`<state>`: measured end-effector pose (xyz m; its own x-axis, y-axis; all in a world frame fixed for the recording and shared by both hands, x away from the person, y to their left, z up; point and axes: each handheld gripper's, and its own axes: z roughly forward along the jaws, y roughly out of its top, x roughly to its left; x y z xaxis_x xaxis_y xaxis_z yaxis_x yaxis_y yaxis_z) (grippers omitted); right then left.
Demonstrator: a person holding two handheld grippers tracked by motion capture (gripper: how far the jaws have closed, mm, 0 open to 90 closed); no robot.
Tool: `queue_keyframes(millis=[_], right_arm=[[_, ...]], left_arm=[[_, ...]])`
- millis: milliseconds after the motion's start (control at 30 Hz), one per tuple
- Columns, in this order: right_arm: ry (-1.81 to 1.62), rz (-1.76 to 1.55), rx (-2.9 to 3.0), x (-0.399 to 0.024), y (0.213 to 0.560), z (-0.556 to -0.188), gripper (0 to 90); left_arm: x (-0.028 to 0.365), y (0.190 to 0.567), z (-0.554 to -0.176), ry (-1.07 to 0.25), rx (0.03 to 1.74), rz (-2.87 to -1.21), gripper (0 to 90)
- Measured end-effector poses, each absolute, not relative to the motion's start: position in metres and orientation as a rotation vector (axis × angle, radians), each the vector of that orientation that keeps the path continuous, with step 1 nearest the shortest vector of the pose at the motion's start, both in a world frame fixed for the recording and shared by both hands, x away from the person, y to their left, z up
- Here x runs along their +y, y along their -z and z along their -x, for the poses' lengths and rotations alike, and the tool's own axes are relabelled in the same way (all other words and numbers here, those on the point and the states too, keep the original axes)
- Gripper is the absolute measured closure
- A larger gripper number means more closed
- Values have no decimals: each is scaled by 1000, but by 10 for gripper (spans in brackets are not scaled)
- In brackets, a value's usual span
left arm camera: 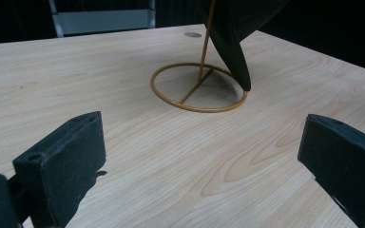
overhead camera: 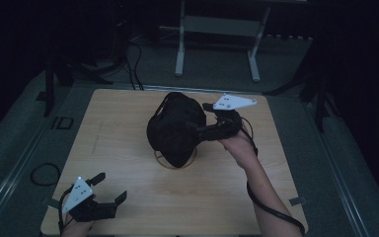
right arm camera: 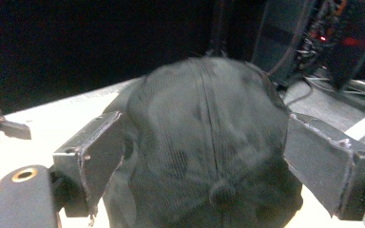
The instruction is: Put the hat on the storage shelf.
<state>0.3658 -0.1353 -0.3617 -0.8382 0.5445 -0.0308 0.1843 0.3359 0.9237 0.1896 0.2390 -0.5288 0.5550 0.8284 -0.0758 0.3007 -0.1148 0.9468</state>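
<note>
A black mesh cap (overhead camera: 175, 128) hangs on a thin gold wire stand (overhead camera: 161, 161) with a ring base, in the middle of the wooden table (overhead camera: 123, 128). My right gripper (overhead camera: 202, 119) reaches in from the right, its jaws standing wide on either side of the cap's crown (right arm camera: 204, 118); they are open and not pressing it. My left gripper (overhead camera: 112, 186) rests near the table's front left corner, open with nothing between its jaws. In the left gripper view, my left gripper (left arm camera: 204, 137) faces the stand's ring (left arm camera: 198, 88) and the cap's hanging brim (left arm camera: 235, 52).
Beyond the table's far edge stands a white metal frame (overhead camera: 217, 29) on the floor. Cables (overhead camera: 135, 64) run across the grey floor at the back left, and a cable loop (overhead camera: 44, 174) lies left of the table.
</note>
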Motion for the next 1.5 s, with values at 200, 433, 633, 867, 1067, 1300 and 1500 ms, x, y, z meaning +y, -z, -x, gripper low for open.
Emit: queue_keyframes(millis=[200,433,633,867,1067,1300,1500], right_arm=[[-1505,-625,2231,-143,373,-356,133],[-1516,-605,2225,-150,390,-346,133],[-1532,-601,2236,-155,405,-336,133],[-1536,-605,2241,-163,424,-324,132],[-1542,-583,2257,-166,450,-313,133],[-1561,-559,2315,-168,480,-305,132],[-1579,-557,2338,-168,502,-300,130]], left_arm=[[240,529,-189,-588,958,-1680,24],[239,532,-189,-586,948,-1689,25],[237,535,-189,-586,939,-1706,25],[236,538,-190,-580,942,-1714,25],[235,542,-191,-574,944,-1730,25],[232,546,-192,-571,922,-1764,25],[229,549,-193,-539,903,-1798,25]])
